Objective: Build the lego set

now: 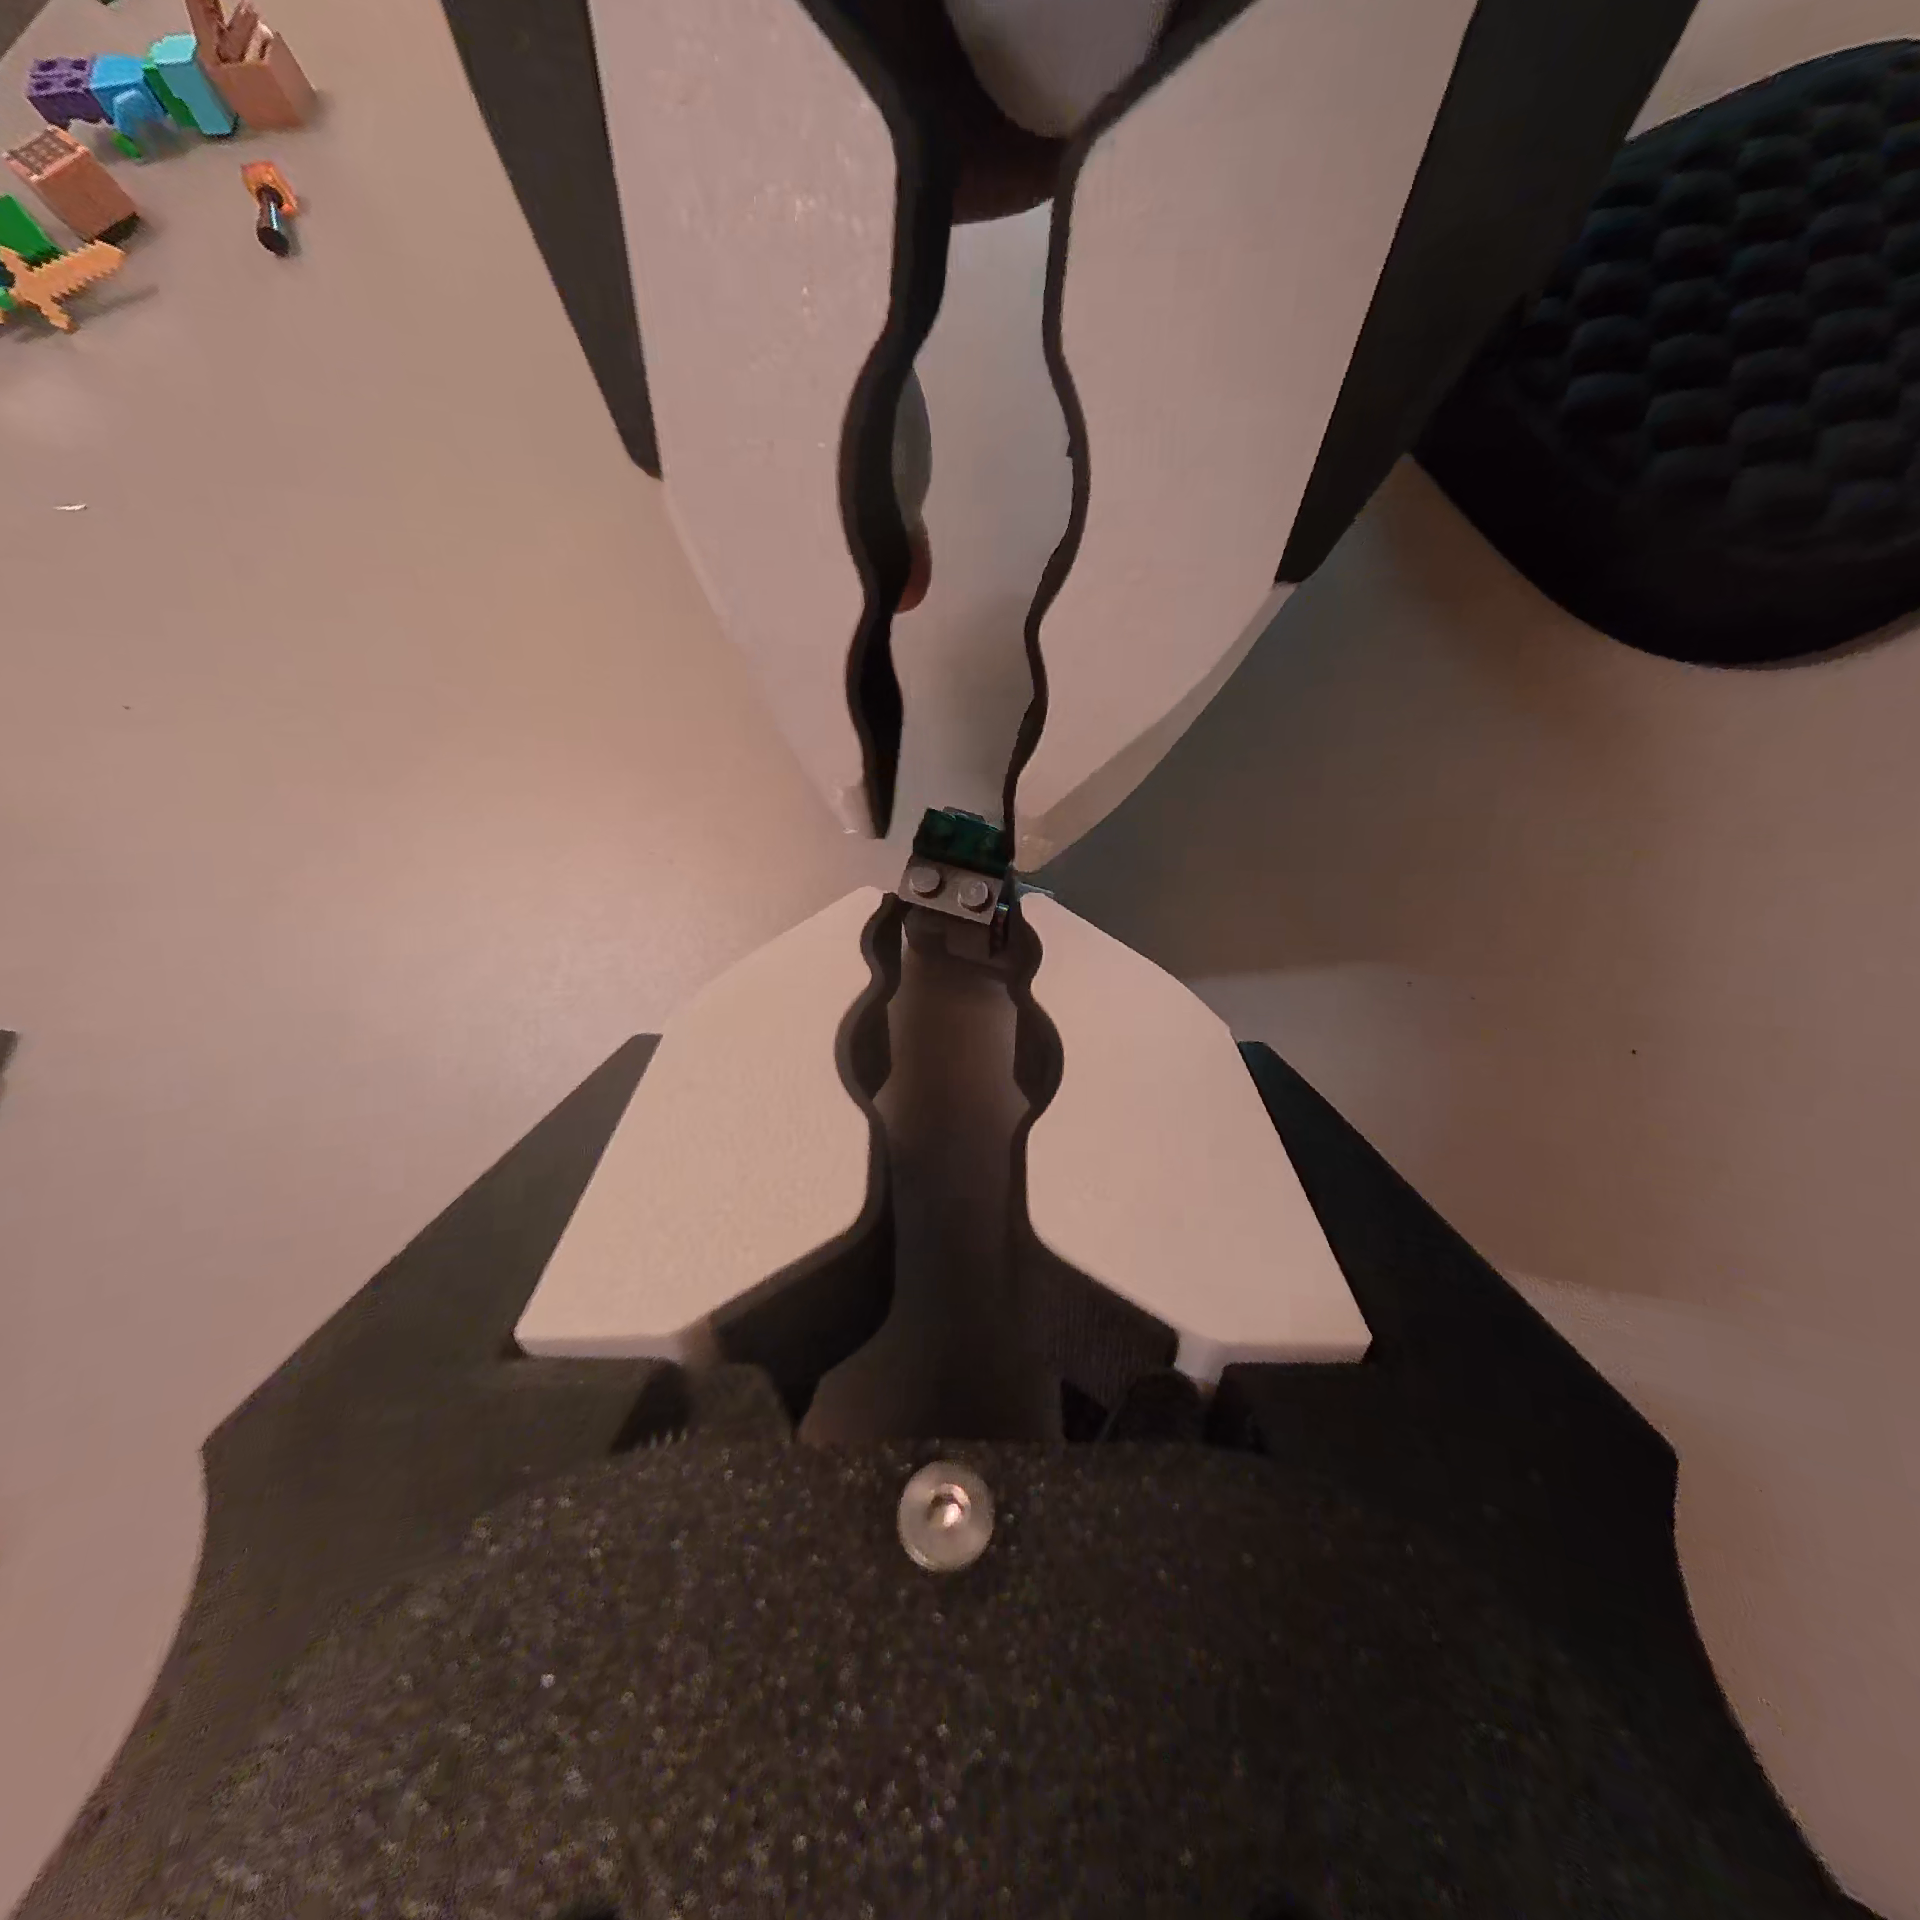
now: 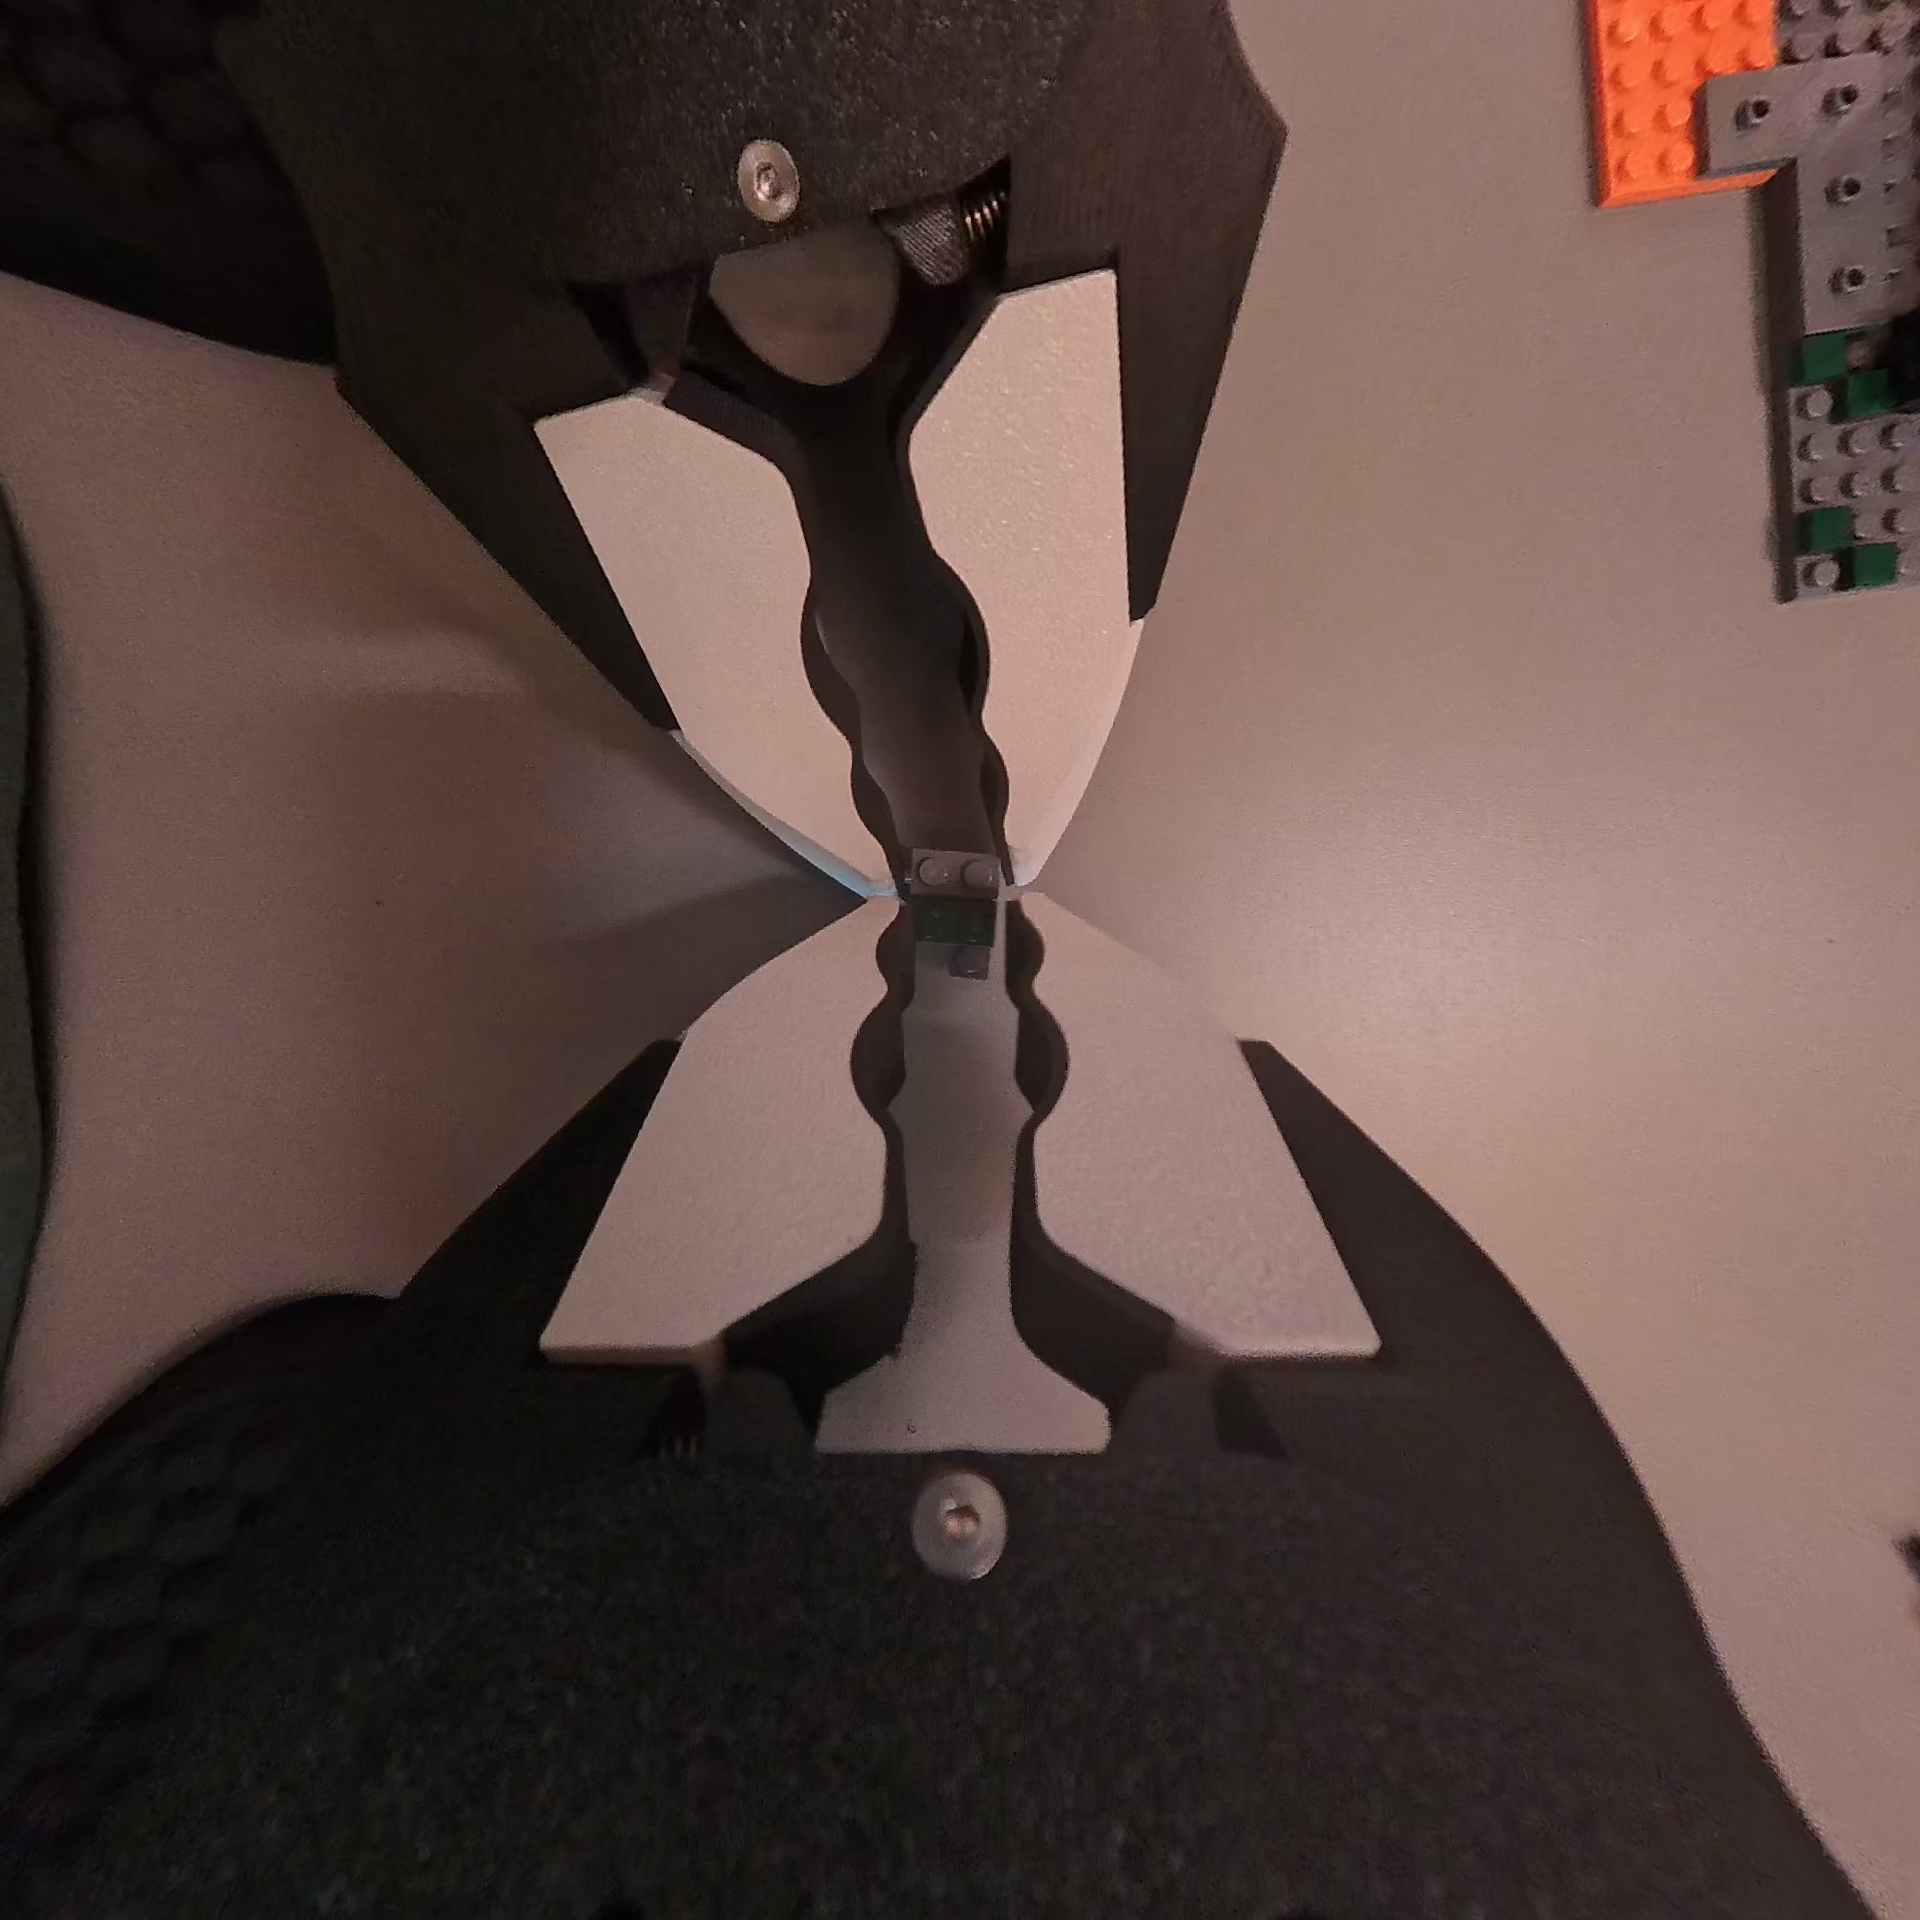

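Your two hand-held grippers meet tip to tip over the pale bench [image 1: 312, 727]. Your left hand-held gripper [image 1: 951, 920] is closed on a small grey plate [image 1: 951, 891], two studs showing on it, pinched right at the fingertips. Your right hand-held gripper [image 2: 956, 935] comes in from the far side, facing the left one, and is closed on a small dark green piece [image 2: 954, 920]. The green piece and the grey plate are touching, pressed against each other in the narrow spot where the four fingertips converge; whether they are fully seated together cannot be told.

In the left wrist view, a cluster of small built figures [image 1: 156, 88] in purple, light blue, teal and tan stands at the far left of the bench, with a tan block [image 1: 73, 187], a small orange-and-black tool-like piece [image 1: 272, 208] and a tan sword-like piece [image 1: 52, 291] near them.

In the right wrist view, at the far right, an orange plate [image 2: 1662, 94] lies touching a grey studded build [image 2: 1839, 364] that carries a few green pieces.
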Demonstrator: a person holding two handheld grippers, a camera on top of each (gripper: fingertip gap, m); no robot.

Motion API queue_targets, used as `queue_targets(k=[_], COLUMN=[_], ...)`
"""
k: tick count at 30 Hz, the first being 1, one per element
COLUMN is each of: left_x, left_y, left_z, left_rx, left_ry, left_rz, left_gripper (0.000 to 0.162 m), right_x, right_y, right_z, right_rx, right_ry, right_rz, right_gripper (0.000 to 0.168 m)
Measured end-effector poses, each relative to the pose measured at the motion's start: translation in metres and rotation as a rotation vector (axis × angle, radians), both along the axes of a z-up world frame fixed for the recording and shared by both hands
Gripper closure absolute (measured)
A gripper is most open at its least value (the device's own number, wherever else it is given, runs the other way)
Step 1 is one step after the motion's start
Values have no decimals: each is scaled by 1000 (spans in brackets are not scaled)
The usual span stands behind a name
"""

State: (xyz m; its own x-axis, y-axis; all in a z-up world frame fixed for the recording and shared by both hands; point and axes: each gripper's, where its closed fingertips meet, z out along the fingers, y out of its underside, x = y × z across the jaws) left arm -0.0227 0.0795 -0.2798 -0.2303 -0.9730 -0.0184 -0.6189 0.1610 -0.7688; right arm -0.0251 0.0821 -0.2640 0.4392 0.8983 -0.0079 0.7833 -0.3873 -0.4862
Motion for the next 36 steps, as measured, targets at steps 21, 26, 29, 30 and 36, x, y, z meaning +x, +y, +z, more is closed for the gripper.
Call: queue_targets(k=[21,26,29,30,36], left_x=[2,2,2,2,0], left_y=[-22,-33,-35,-35,-36], left_z=[39,49,52,51,53], left_rx=[155,241,283,297,395], left_ry=[-224,-273,-286,-280,-304], left_rz=[-173,-216,-223,-224,-241], left_gripper=[143,144,144,144,144], right_x=[4,-10,-16,-17,-21], right_y=[-31,-43,-46,-47,-49], right_z=[29,28,28,28,32], right_rx=[-575,-776,-818,-819,-761], right_ry=[588,610,611,609,648], right_rz=[-206,-199,-182,-172,-139], right_gripper=[118,116,119,121,136])
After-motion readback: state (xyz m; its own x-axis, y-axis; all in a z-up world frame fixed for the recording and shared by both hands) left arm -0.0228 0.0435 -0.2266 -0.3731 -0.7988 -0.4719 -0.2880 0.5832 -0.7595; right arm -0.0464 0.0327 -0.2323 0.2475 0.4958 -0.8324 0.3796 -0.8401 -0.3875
